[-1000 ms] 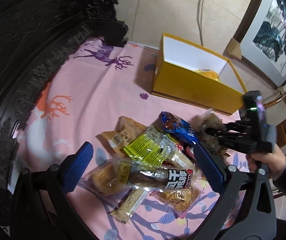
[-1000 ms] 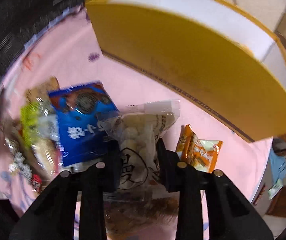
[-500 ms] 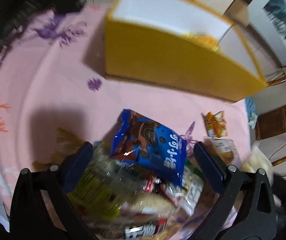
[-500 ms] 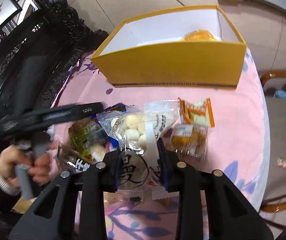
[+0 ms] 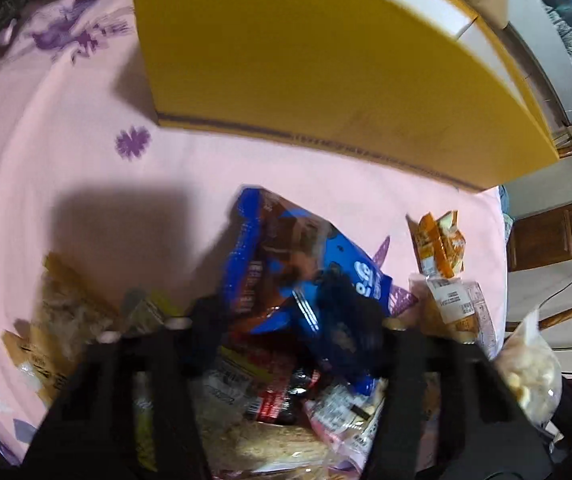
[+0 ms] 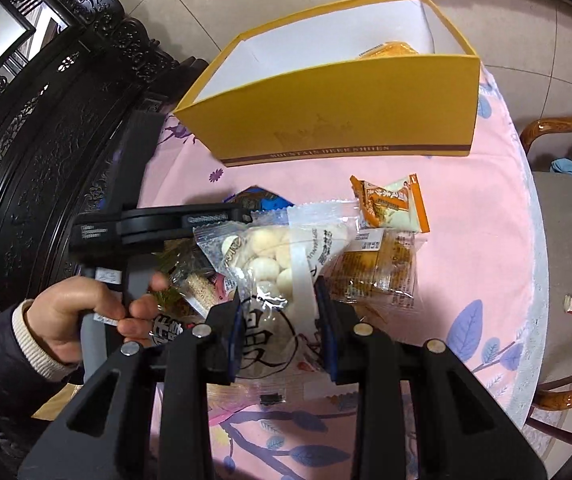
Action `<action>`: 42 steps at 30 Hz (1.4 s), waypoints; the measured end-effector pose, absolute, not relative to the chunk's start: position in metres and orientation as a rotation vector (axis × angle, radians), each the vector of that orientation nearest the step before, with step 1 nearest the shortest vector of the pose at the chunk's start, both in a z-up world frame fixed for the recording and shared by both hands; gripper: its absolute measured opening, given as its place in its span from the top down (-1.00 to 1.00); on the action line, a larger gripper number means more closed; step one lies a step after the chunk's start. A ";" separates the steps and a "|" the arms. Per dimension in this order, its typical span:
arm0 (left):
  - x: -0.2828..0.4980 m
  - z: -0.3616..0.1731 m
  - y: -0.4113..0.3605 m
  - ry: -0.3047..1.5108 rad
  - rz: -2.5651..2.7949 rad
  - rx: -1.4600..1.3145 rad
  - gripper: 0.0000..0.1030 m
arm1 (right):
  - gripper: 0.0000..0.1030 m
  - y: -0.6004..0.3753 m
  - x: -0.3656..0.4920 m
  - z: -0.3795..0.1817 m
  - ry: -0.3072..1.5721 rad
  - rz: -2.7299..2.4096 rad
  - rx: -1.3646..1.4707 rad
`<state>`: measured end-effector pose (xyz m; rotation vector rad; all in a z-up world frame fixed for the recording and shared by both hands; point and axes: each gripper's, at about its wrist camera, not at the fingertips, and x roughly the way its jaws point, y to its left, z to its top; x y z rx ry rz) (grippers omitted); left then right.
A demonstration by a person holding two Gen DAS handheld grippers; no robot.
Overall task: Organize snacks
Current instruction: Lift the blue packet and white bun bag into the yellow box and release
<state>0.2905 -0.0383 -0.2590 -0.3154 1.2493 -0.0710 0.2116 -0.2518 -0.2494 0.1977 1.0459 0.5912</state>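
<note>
My right gripper [image 6: 279,320] is shut on a clear bag of white round snacks [image 6: 273,256] and holds it above the pink tablecloth, short of the open yellow box [image 6: 342,120]. The same bag shows at the right edge of the left wrist view [image 5: 530,368]. My left gripper [image 5: 286,328] has its jaws closed in on a blue cookie packet [image 5: 286,264] on top of the snack pile [image 5: 269,400]; the view is blurred. The left gripper also shows in the right wrist view [image 6: 157,224]. The yellow box [image 5: 326,60] stands just beyond the pile.
An orange-and-green packet [image 6: 390,204] and a clear pastry packet [image 6: 378,268] lie right of the pile. A yellow item [image 6: 390,50] lies inside the box. Dark carved furniture [image 6: 45,120] stands at the left. A wooden chair [image 6: 566,208] sits at the right table edge.
My left gripper moved forward onto the pile and closed its jaws on the blue packet. My right gripper lifted the clear bag up and back from the box.
</note>
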 end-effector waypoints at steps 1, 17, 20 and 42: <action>0.289 -0.255 -0.037 1.231 -0.078 -0.320 0.31 | 0.38 -0.252 0.212 -0.251 1.050 0.590 0.202; 0.264 -0.232 -0.028 1.099 -0.060 -0.339 0.46 | 0.38 -0.253 0.213 -0.248 1.042 0.569 0.218; 0.258 -0.225 -0.026 1.078 -0.047 -0.332 0.46 | 0.38 -0.251 0.211 -0.246 1.038 0.573 0.214; 0.234 -0.093 -0.022 0.789 -0.044 -0.282 0.46 | 0.38 -0.249 0.219 -0.165 0.847 0.625 0.195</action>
